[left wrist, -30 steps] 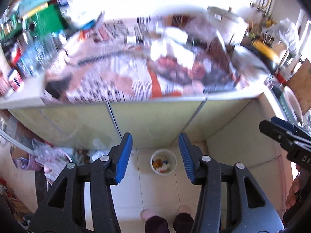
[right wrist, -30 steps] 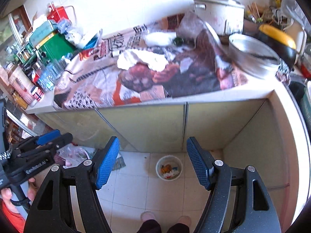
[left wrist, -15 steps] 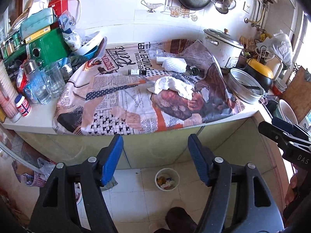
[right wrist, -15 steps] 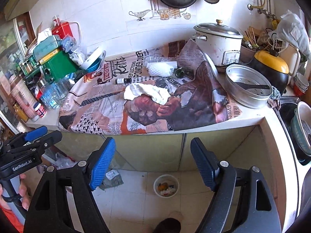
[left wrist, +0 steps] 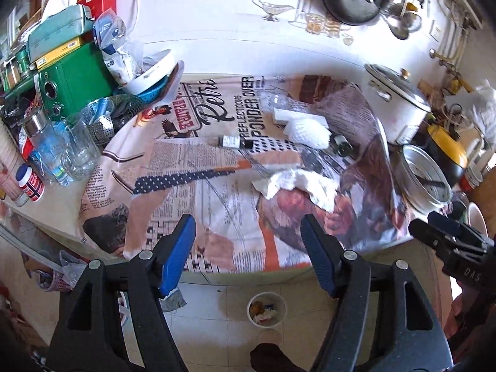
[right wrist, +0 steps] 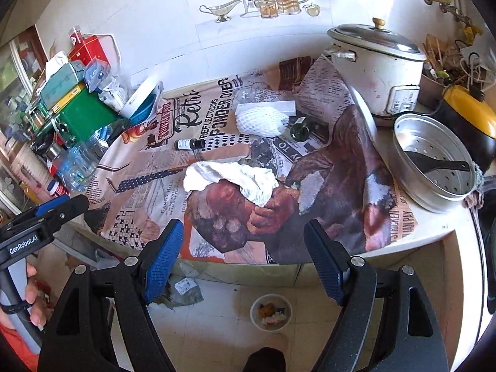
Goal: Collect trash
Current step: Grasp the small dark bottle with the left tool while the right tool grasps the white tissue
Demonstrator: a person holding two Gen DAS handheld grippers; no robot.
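Note:
A crumpled white tissue (left wrist: pixel 302 187) (right wrist: pixel 231 178) lies mid-counter on a newspaper-print cloth (left wrist: pixel 201 192) (right wrist: pixel 217 155). Behind it are a white foam fruit net (left wrist: pixel 307 131) (right wrist: pixel 262 121), a small dark bottle lying down (left wrist: pixel 234 141) (right wrist: pixel 189 144), a green bottle (right wrist: pixel 299 130) and a clear crumpled plastic piece (right wrist: pixel 245 96). A white bin (left wrist: pixel 266 310) (right wrist: pixel 271 311) with scraps stands on the floor below. My left gripper (left wrist: pixel 248 245) and right gripper (right wrist: pixel 243 254) are both open and empty, held in front of the counter edge above the bin.
A white rice cooker (right wrist: pixel 376 74), a metal steamer pot with a spoon (right wrist: pixel 434 170) and a yellow-lidded pot (right wrist: pixel 468 117) stand at the right. A green appliance (left wrist: pixel 71 80), glasses (left wrist: pixel 74 152) and bottles crowd the left. Plastic bags lie on the floor at left (left wrist: pixel 55 276).
Both grippers have risen and tilted up from facing the cabinet and floor toward the countertop. The jaws have stayed open.

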